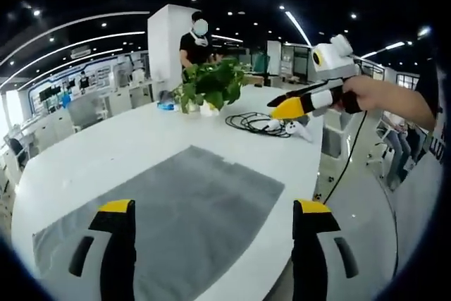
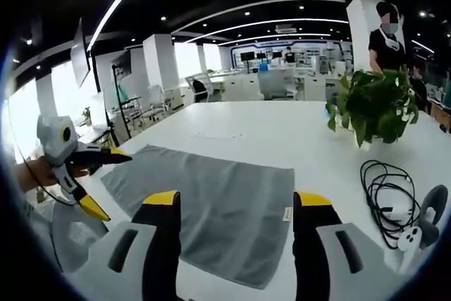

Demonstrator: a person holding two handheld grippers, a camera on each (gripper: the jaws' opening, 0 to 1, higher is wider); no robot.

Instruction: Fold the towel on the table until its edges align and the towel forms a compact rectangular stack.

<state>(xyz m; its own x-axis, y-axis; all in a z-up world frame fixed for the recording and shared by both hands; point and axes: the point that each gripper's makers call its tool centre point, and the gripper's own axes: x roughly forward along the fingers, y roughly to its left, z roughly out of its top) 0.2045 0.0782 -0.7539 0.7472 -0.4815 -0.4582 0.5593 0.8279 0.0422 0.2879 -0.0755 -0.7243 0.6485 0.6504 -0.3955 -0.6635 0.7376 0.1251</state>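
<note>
towel (image 2: 211,202) flat on table (image 2: 282,139) | label (image 2: 287,213) in right gripper view

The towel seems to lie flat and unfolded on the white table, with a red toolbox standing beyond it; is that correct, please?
Not quite: beyond the towel on the white table stands a leafy potted plant, not a red toolbox, as the right gripper view shows. The towel does lie flat and unfolded.

The towel (image 2: 218,206) lies flat on the table (image 2: 282,139), with the potted plant (image 2: 373,107) beyond it and the coiled cable (image 2: 384,195) beside the plant.
</note>
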